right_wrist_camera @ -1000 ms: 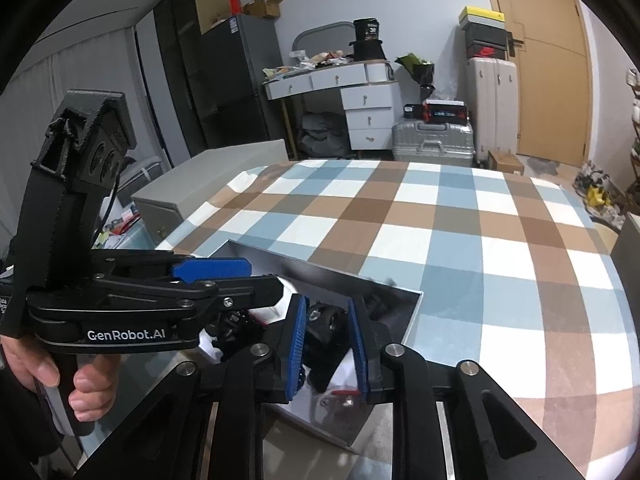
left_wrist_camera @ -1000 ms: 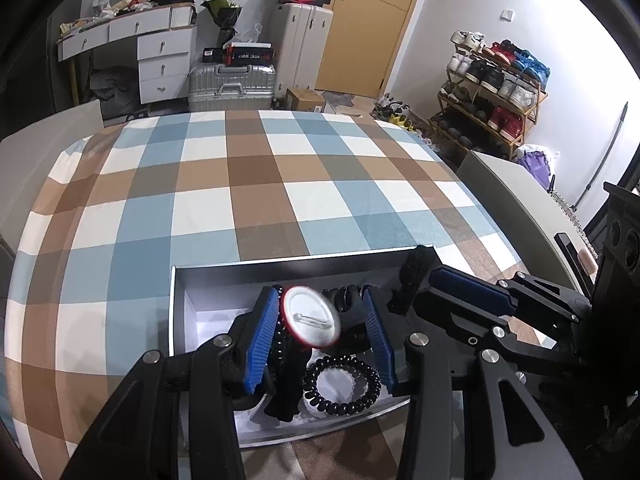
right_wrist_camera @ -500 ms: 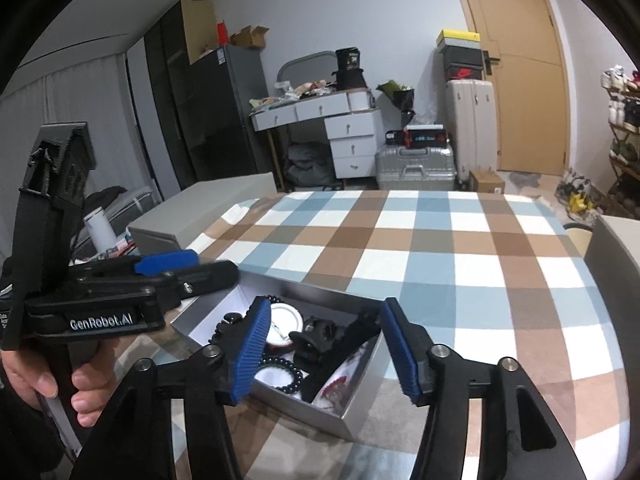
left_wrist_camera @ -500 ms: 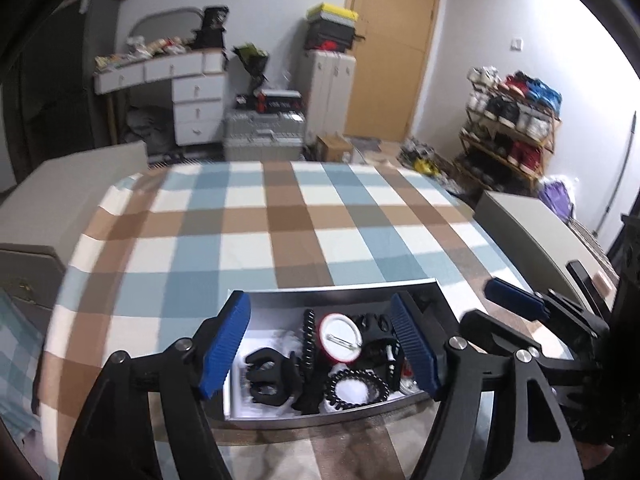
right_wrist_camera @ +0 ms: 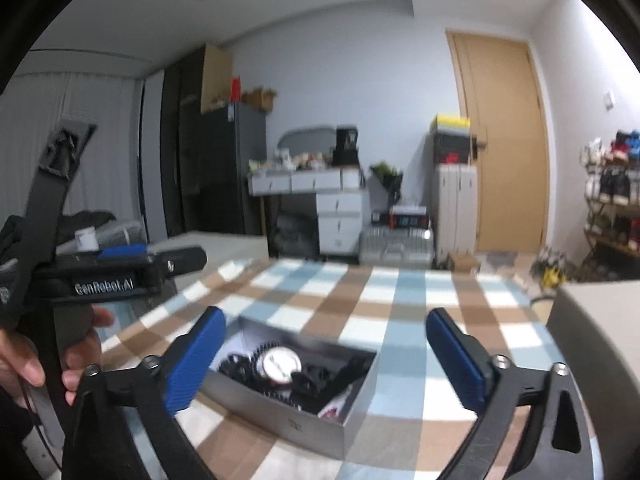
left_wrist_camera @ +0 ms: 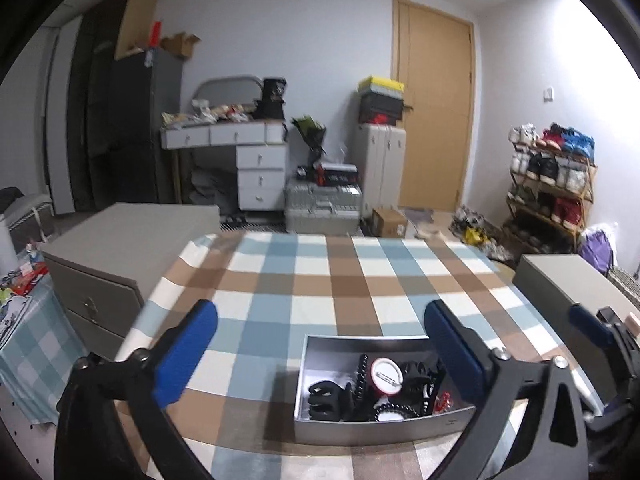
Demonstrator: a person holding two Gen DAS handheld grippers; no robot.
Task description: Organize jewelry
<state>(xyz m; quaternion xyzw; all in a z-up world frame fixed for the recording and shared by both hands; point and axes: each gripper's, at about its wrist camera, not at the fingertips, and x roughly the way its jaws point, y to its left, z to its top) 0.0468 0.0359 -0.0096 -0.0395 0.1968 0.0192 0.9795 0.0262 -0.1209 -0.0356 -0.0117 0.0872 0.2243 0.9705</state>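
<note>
A silver box sits near the front edge of the checked table. Inside lie a round white badge, black hair claws, black coil hair ties and something small and red. My left gripper is raised above and behind the box, its blue-padded jaws opening wide with nothing between them. My right gripper also hangs back from the box, jaws opening wide and empty. The left gripper's body and a hand show at the left of the right wrist view.
The checked tablecloth covers the table. Grey cabinets stand at its left and right. Behind are a white desk with drawers, a metal suitcase, a wooden door and a shoe rack.
Both grippers drew back and up from inside the box and opened from nearly closed to wide. The badge and hair accessories stayed in the box.
</note>
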